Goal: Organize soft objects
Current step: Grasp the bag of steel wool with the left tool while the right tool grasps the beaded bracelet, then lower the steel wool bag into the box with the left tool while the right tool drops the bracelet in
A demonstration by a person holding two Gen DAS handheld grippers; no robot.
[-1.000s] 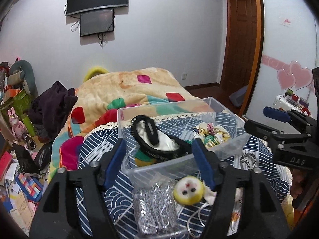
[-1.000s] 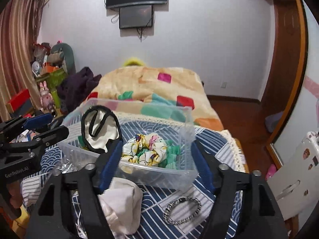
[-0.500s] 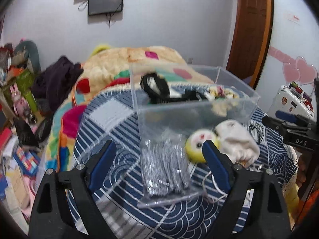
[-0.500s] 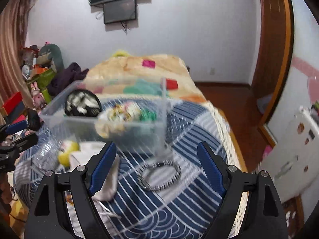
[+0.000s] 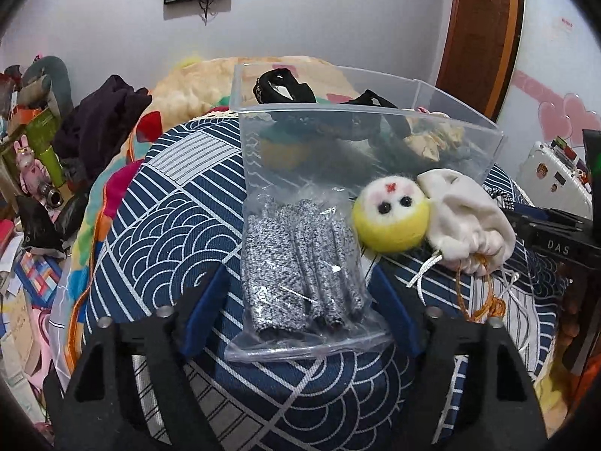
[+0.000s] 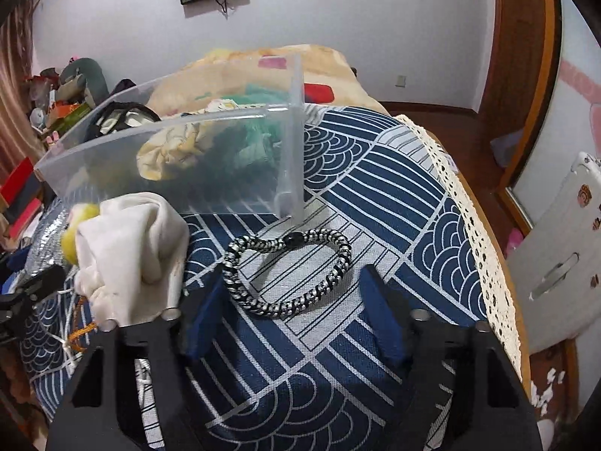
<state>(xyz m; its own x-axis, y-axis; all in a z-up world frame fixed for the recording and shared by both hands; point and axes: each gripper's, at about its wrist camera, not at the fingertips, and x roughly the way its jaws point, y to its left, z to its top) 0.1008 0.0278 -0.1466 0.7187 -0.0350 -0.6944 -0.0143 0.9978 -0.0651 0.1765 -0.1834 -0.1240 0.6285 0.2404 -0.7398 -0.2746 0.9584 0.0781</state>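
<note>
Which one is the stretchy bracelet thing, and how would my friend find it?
Find the clear plastic bin on the blue patterned cloth. Just before its near corner lies the braided ring, flat between the open right gripper fingers. It alone is a black-and-white loop; the neighbouring pouch is cream.

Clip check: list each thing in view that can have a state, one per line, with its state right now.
Left tool: open, straddling the plastic bag.
Right tool: open, around the bracelet, holding nothing.
Plastic bag: flat on the cloth, outside the bin.
Bracelet: flat on the cloth, outside the bin.
Clear bin: lidless, partly filled.
White pouch: lying outside the bin, cords loose.
Yellow plush ball: outside, against the bin.
</note>
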